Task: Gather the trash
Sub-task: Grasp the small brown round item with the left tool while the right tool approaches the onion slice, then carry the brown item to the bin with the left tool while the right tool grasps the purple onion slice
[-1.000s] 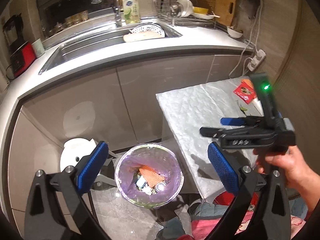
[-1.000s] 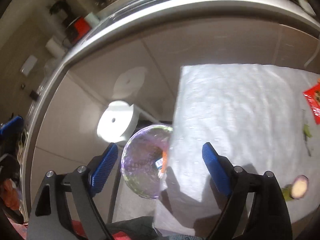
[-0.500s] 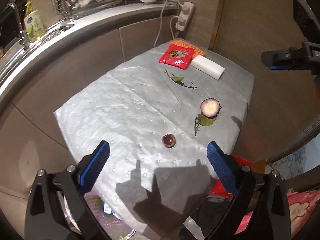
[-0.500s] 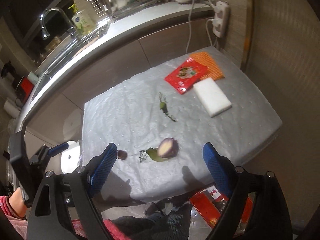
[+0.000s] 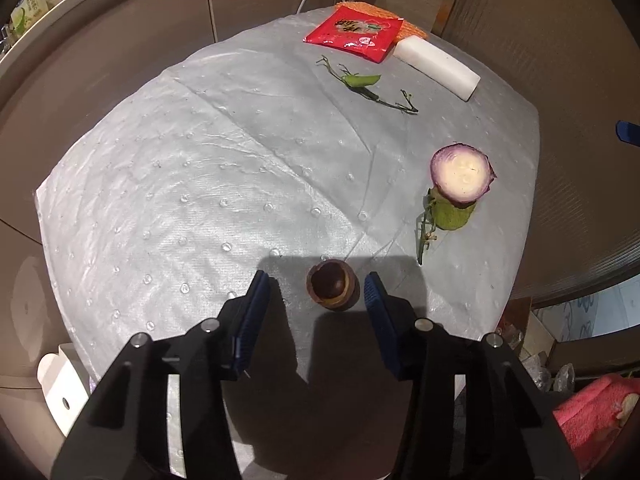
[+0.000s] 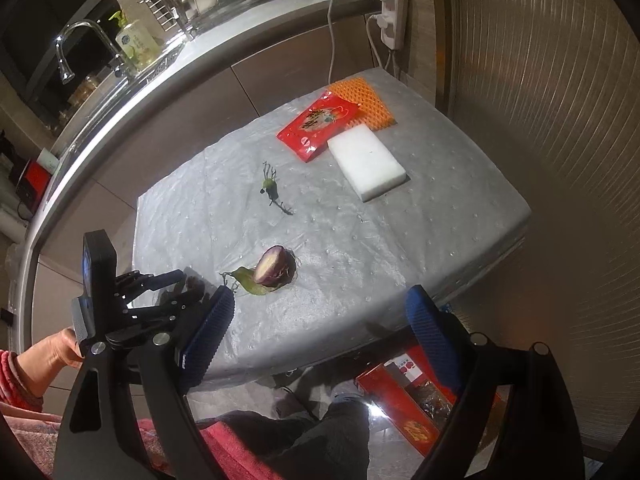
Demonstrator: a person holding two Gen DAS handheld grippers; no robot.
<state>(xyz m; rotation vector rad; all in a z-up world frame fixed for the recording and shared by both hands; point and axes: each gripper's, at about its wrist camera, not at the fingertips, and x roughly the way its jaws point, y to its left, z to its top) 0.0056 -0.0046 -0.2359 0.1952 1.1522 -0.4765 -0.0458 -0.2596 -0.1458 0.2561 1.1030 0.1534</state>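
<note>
A small brown hollow shell [image 5: 332, 286] lies near the front edge of the grey-covered table [image 5: 200, 160]. My left gripper [image 5: 316, 292] points down over it with the jaws closing. The shell sits between the pads, close to the right one, with a gap on the left. A cut purple onion half [image 5: 460, 178] rests on a green leaf [image 5: 452, 216] to the right. Farther back lie a green twig [image 5: 360, 82], a red packet [image 5: 354, 34] and a white block [image 5: 438, 66]. My right gripper [image 6: 320, 300] hangs open and holds nothing off the table's front edge, the onion half [image 6: 274, 266] ahead of it.
An orange mesh pad [image 6: 368, 102] lies under the red packet [image 6: 320, 124]. A power strip [image 6: 394, 12] with cables hangs on the wall behind the table. The kitchen counter and faucet [image 6: 80, 40] run along the back left. A red box [image 6: 420, 400] sits on the floor below.
My left gripper swung from the bin to the table, dropped to the brown shell, and its jaws narrowed around it. My right gripper drew slightly closer to the table and stayed open.
</note>
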